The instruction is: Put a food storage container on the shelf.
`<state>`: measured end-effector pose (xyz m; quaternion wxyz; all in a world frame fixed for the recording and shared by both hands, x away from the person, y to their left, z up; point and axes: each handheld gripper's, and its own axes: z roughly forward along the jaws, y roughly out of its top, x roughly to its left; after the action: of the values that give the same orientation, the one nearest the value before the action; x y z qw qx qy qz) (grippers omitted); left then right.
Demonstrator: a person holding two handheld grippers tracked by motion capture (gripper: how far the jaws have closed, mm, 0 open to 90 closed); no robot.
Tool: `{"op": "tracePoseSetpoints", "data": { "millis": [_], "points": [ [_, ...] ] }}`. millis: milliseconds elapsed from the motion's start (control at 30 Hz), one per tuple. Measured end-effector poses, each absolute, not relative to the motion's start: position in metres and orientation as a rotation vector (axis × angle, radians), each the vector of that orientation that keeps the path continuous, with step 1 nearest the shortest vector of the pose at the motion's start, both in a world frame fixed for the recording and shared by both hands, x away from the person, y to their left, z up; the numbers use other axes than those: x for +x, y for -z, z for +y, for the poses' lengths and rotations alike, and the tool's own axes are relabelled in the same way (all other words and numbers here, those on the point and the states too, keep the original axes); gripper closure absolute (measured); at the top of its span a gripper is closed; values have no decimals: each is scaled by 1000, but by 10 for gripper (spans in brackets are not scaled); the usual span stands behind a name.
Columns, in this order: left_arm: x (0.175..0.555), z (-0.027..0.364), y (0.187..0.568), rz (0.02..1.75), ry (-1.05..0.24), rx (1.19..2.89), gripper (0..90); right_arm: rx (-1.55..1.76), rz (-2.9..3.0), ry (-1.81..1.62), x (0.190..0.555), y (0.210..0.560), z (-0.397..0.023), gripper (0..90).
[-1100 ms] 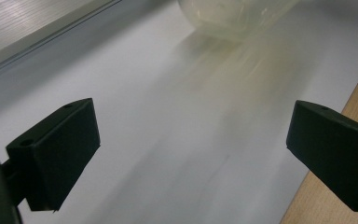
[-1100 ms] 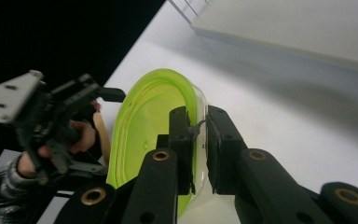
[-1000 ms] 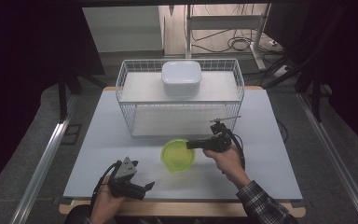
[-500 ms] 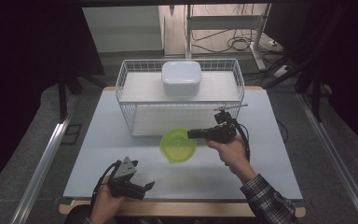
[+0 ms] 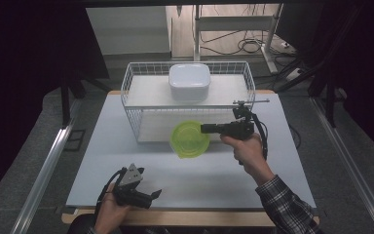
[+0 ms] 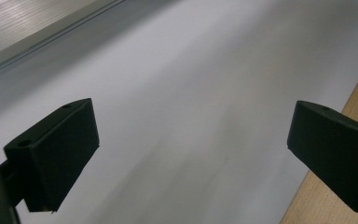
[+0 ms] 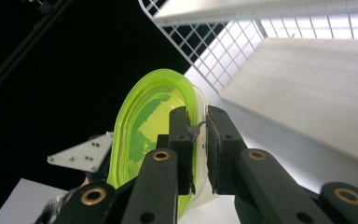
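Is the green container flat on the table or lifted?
Lifted and tipped on edge: the right hand-held gripper clamps the green container by its rim beside the wire basket.

Table (image 5: 126,161), as I logged it from my station: rectangular top w/ pale grey-white mat over most of it; bare wood edge showed along near side & at far corners. White wire basket (image 5: 131,105) stood directly on mat, far half, approx centred, long side facing me. Inside basket I saw a white board and on it a white square lidded container (image 5: 189,82), toward the back. Rest of mat was plain surface. Table stood on grey floor (image 5: 39,126); metal rails ran either side.
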<state>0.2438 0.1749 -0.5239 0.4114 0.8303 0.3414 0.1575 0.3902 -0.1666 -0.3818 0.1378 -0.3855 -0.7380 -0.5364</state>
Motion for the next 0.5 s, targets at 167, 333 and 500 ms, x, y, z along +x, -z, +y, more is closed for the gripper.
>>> {"op": "tracePoseSetpoints", "data": {
  "millis": [167,333,500],
  "points": [
    [244,174,524,863,-394,2085,17,-1115,-2131,1583,392,362,-168,820],
    [244,176,524,864,-394,2079,15,-1105,-2131,1619,394,342,-168,820],
    [244,175,524,862,-394,2080,13,-1106,-2136,1638,398,325,-167,820]
  ]
}}
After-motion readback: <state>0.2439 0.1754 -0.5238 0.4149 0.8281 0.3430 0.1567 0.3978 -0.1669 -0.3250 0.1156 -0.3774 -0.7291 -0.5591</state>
